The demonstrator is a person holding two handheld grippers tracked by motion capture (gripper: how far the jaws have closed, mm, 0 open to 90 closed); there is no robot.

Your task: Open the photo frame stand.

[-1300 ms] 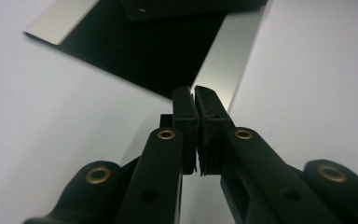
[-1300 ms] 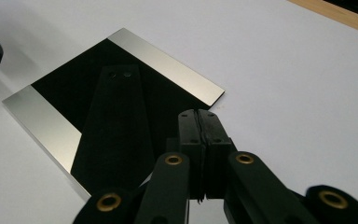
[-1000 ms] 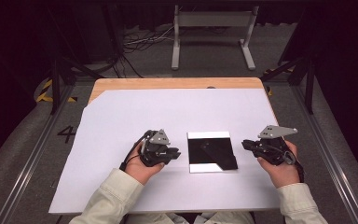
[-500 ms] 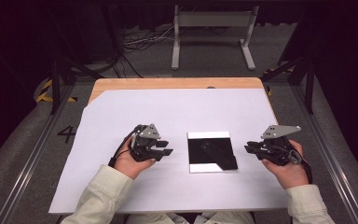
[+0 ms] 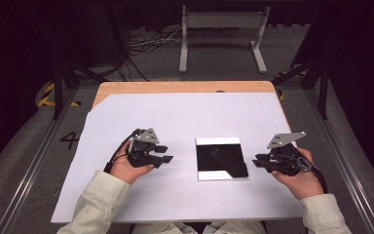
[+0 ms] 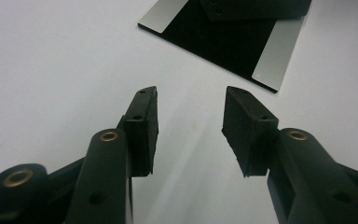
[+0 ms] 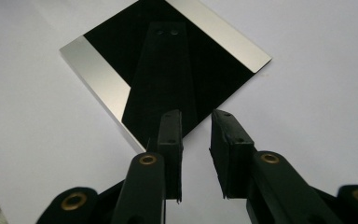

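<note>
A square plate (image 5: 218, 142), black in the middle with two silver strips, lies flat on the white sheet (image 5: 185, 117). On it rests a flat black piece (image 7: 168, 70), which reaches the plate's near right corner (image 5: 238, 169). My left gripper (image 5: 164, 153) hovers to the left of the plate, pointing at it. Its jaws have just been opening and stand wide with nothing between them (image 6: 191, 93). My right gripper (image 5: 257, 162) is at the plate's right edge. Its jaws have just been opening too and stand a little apart, empty (image 7: 196, 114), just short of the plate's corner.
The white sheet covers most of the wooden table (image 5: 175, 87). Beyond the table's far edge a grey metal stand (image 5: 221, 22) and cables (image 5: 146, 46) sit on the floor. Metal rails (image 5: 24, 180) run along both sides.
My left hand has drawn back to the left, away from the plate, and its jaws have spread wide. The right gripper's jaws have parted slightly; that hand has kept its place.
</note>
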